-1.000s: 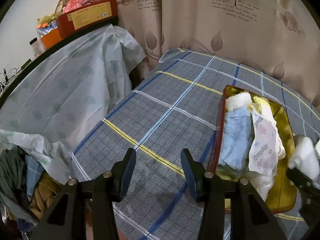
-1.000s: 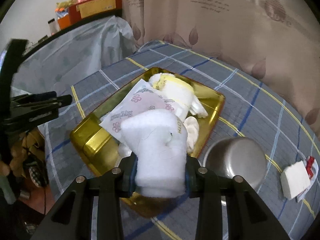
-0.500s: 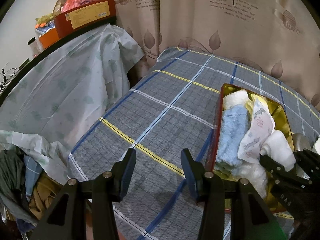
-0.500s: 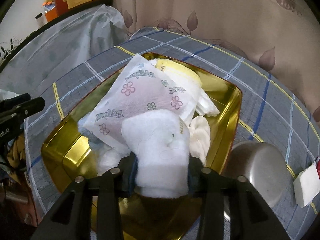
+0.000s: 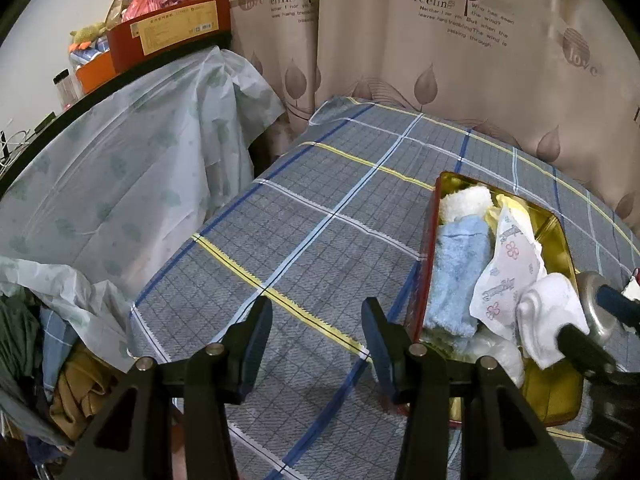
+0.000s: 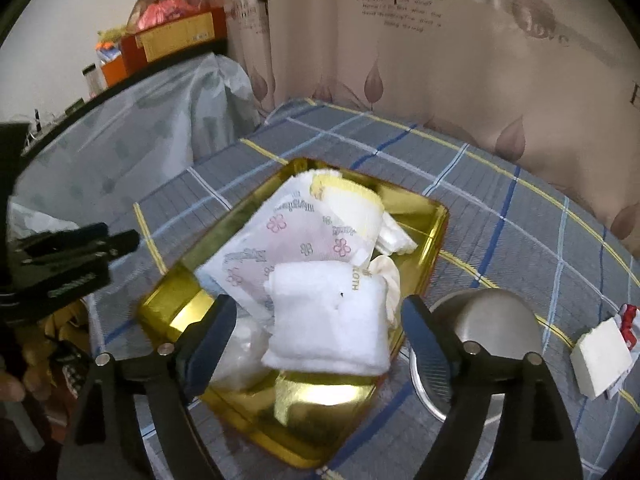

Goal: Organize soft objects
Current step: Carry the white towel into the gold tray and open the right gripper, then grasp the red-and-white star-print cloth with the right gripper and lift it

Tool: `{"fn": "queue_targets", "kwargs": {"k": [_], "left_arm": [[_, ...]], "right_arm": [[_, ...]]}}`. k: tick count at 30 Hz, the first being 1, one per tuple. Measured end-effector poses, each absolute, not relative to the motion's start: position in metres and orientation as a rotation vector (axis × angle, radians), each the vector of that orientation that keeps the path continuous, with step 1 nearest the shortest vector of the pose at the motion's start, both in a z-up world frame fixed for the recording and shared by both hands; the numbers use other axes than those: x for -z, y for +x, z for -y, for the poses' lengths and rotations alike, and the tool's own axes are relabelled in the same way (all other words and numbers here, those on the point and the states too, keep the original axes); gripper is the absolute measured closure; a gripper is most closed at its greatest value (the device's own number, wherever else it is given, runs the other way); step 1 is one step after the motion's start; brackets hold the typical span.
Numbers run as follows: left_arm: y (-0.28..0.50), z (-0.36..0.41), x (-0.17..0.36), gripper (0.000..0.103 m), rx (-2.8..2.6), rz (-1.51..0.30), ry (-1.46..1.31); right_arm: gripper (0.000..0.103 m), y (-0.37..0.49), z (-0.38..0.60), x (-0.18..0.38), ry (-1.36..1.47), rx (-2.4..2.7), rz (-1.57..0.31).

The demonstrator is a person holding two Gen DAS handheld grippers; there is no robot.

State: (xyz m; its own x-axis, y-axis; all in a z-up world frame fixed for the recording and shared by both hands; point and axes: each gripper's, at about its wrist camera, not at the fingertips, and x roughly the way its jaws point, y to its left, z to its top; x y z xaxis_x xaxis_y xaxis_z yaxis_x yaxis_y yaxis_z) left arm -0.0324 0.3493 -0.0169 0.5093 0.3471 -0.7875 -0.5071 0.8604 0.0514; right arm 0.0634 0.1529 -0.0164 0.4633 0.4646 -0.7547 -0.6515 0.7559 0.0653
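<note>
The right gripper is standing open, its jaws spread on either side of the white towel, which is lying in the gold tin on the flowered packet. The left gripper is hanging open and empty over the plaid cloth, with the tin at its 3 o'clock. A steel bowl is sitting at the tin's 4 o'clock.

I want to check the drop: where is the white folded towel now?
In the right wrist view the white folded towel lies in the gold tin, between the open right gripper fingers, overlapping the flowered packet.
</note>
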Motion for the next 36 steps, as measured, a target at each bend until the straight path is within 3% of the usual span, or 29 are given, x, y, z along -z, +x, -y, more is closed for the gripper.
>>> {"fn": "queue_targets", "kwargs": {"k": [17,29,36], "left_arm": [[-0.031,-0.347,0.024,0.056,-0.507,-0.925,-0.185],[-0.026,-0.334,0.025,0.056,-0.476,-0.967,-0.151],[-0.024,-0.313,0.011,0.056,-0.441,-0.964,-0.112]], "right_arm": [[0.016,0.080,-0.049,-0.042,-0.104,-0.550,-0.718],[0.016,0.168,0.131,-0.004,-0.063,-0.078,-0.822],[0.016,0.214,0.178,0.032,0.001,-0.018,-0.907]]}}
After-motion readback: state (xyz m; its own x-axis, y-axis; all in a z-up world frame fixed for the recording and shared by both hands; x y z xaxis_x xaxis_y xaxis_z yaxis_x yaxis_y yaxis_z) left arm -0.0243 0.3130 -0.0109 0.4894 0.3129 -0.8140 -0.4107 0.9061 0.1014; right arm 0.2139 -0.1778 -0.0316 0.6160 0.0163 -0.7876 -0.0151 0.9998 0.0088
